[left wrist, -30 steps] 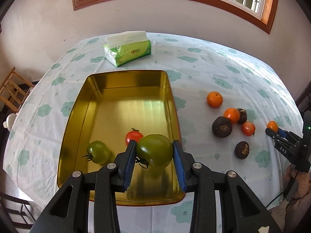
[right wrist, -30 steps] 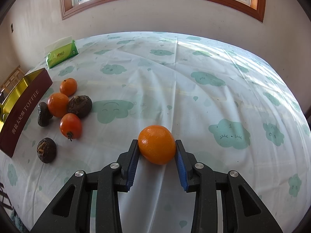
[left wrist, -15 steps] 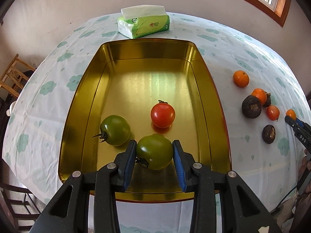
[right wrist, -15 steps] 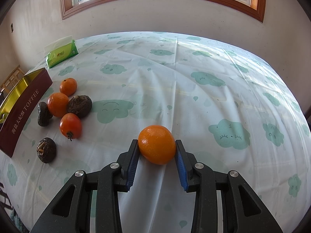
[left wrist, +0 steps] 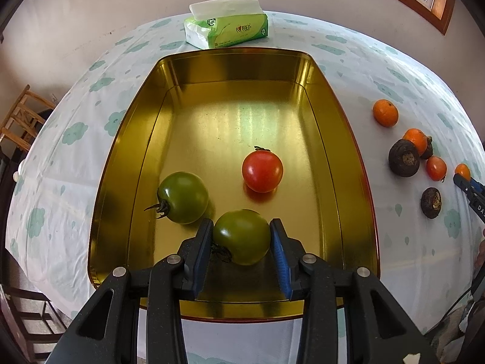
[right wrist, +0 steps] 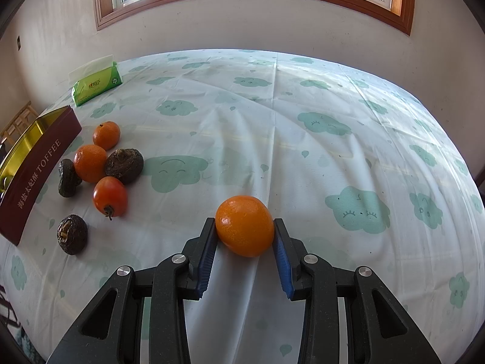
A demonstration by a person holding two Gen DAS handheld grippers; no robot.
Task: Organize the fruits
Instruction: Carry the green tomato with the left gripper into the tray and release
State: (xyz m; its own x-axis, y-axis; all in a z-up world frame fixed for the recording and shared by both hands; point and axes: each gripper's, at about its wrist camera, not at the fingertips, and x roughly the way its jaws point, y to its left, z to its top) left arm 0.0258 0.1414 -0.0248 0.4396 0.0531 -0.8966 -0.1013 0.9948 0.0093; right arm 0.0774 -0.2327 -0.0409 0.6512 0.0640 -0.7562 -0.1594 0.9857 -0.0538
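Left wrist view: gold-lined rectangular metal tin (left wrist: 333,139) on the cloud-print tablecloth (left wrist: 357,69), holding three tomatoes. Round red tomato (left wrist: 262,171) right of centre; glossy green tomato with a curled stem (left wrist: 182,197) to its left; second glossy green tomato (left wrist: 241,236) at the near end, low over the tin floor, pinched between the blue pads of the left gripper (left wrist: 241,244), dark stem turned toward the left pad. Beyond the far rim, green-and-white tissue pack (left wrist: 230,30), print too small to read. Right of the tin, loose fruit: small oranges, a small red tomato, dark wrinkled round fruits.

Right wrist view: right gripper (right wrist: 244,235) low over the tablecloth, jaws clamped on a smooth, pitted-skin round orange (right wrist: 245,225). At the left edge, maroon outer wall of the tin, lettered "TOFFEE" after a row of Chinese characters. Between tin and gripper, two smaller oranges, one red tomato, three dark wrinkled fruits. Tissue pack far left.
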